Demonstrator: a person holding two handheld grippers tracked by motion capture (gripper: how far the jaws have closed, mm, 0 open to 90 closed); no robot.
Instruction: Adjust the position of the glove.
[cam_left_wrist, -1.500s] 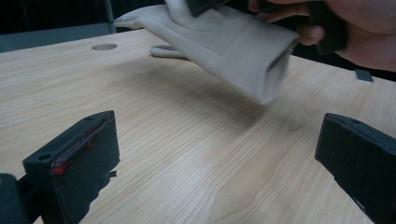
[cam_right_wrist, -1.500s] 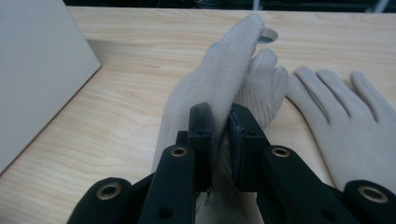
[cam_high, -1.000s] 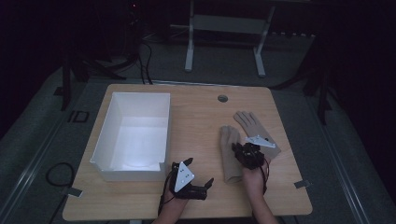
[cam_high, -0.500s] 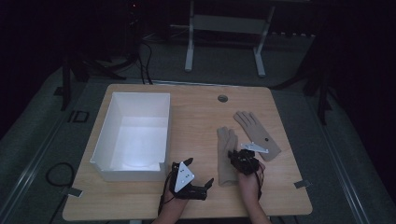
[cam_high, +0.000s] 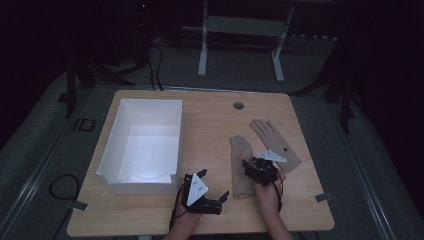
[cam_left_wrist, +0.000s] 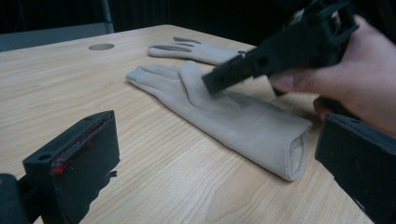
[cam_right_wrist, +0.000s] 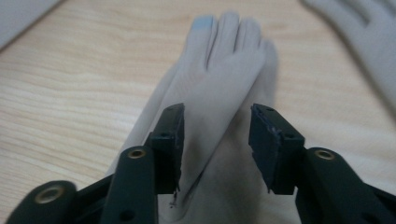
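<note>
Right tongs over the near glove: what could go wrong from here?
1. The right tongs have just been opening above the near glove, jaws apart and not pressing it; closing could pinch only the top layer.
2. The far glove lies close beside it and might get dragged along.

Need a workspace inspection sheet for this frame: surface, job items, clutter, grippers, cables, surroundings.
Surface: wooden table, round hole near far edge.
Job's things: near glove flat on the table; second glove flat to its right; white box at left, nothing seen inside.
Clutter: nothing seen.
Grippers: right hand-held gripper over the near glove, jaws apart and just been opening, pads not pressing it. Left hand-held gripper at the near table edge, open, holds nothing.
Cables: one trails from each gripper; more lie on the floor at left.
Surroundings: dark room, grey floor, white frame legs behind the table.
</note>
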